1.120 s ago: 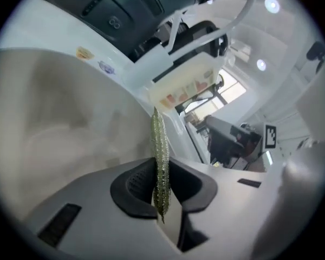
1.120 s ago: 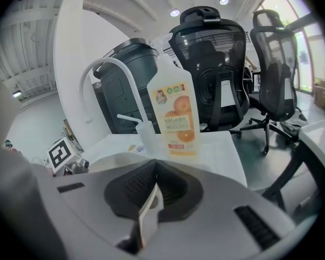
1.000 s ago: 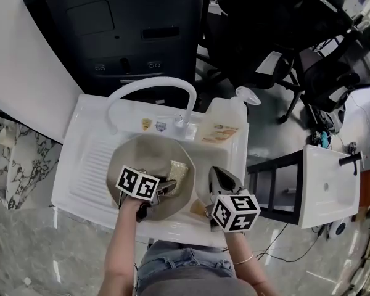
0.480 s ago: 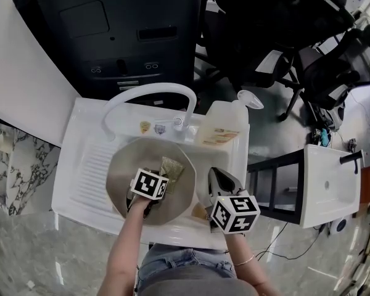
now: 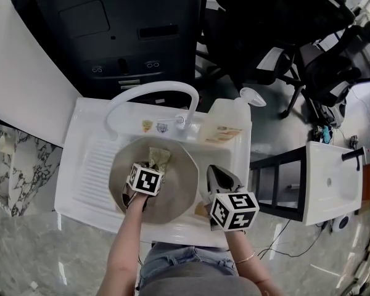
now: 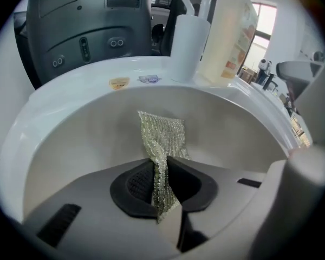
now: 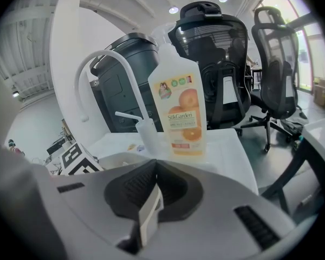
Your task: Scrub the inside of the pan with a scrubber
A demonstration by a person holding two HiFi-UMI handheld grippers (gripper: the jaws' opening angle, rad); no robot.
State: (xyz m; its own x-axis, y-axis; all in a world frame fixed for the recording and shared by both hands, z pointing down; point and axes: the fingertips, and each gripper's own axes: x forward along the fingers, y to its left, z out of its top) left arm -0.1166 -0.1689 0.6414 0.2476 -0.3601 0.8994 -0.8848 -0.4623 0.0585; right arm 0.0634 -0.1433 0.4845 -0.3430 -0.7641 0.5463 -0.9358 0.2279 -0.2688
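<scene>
Scrubber [image 6: 161, 145] in left gripper's [image 6: 163, 195] jaws lies against pan's [image 5: 186, 190] inside.

Likely an office space: swivel chairs [image 5: 265, 23] behind a freestanding sink [image 5: 92, 165] on glossy floor [image 5: 31, 245].

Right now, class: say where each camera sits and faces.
Head view: on the head, steeply down onto sink; forearms, both grippers show.
Left gripper view: on left gripper, into pan; jaws pinching scrubber.
Right gripper view: on right gripper, toward soap bottle; jaws clamp a thin edge, seemingly the pan's.
All share the soap bottle.
</scene>
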